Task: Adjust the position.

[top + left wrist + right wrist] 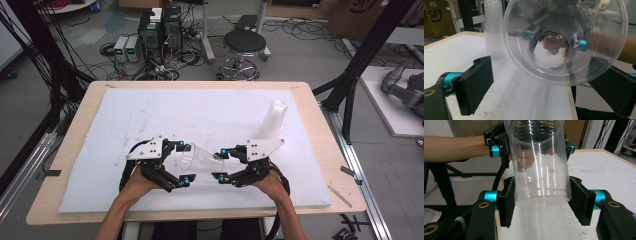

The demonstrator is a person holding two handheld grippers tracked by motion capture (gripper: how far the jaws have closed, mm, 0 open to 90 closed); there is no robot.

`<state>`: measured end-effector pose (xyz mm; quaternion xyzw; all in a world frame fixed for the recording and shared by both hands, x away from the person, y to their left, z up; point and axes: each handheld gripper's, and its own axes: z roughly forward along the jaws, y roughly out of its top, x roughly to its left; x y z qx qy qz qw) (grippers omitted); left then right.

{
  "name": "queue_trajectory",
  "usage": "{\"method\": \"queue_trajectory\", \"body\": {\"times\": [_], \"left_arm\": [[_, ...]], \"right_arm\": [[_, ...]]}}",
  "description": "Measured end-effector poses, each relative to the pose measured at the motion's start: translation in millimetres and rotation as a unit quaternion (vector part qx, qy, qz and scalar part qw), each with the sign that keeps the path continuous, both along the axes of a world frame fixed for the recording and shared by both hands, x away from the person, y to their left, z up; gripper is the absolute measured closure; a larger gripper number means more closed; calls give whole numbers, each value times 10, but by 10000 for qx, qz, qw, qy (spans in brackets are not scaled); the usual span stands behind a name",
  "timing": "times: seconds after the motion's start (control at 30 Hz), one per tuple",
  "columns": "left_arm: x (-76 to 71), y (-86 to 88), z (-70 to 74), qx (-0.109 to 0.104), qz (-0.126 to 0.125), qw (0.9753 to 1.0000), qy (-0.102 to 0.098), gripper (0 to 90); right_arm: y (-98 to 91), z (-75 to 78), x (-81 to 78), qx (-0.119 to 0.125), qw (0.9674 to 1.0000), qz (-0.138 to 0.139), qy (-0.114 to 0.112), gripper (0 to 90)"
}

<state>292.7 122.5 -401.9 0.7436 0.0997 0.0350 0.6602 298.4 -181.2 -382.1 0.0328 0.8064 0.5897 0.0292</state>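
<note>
Clear plastic cup (200, 160) held on its side above the white foam pad (150, 115), low centre of the high view, mouth toward 9 o'clock, base toward 3 o'clock. Seen in the right gripper view as a ribbed tube (540, 162) running away from the lens, base nearest. Seen in the left gripper view mouth-on (564, 40), rings and base visible through the open rim.

Right gripper (224, 164) at 3 o'clock of the cup, jaws clamped on the base end, black pads (508, 200) pressed to both sides of the wall. Left gripper (186, 162) at 9 o'clock of the cup, jaws spread wide around the mouth end, one above and one below the rim in the high view; pads (475, 83) stood clear of the rim in the left gripper view, no contact made out. Both forearms entered from 6 o'clock.

Stack of clear cups (274, 119) upright on the pad, at 1 o'clock of the held cup, well apart from it.

Pad laid on a light wooden table (320, 150), marked with faint scuffs. Beyond, at 12 o'clock: grey floor, black round stool (244, 44), computer towers (160, 32) and tangled cables. Black frame struts at both sides.
</note>
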Motion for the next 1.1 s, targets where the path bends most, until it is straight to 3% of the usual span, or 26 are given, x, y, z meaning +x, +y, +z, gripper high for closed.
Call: {"method": "queue_trajectory", "body": {"times": [0.23, 0.7, 0.97, 1.1], "left_arm": [[17, -113, 122, -227, -184, 9995, -97, 69], [34, -202, 204, -66, -291, 9994, -176, 94], [25, -205, 201, -54, -446, 9984, -345, 287], [23, -200, 199, -29, -452, 9983, -356, 313]], "right_arm": [[-13, -22, 8, 85, 9999, 3, 56, 436], [-16, -28, 11, 205, 9997, 77, 63, 436], [-4, -29, 8, 209, 9997, 101, 57, 437], [-6, -31, 10, 204, 9997, 113, 41, 437]]}}
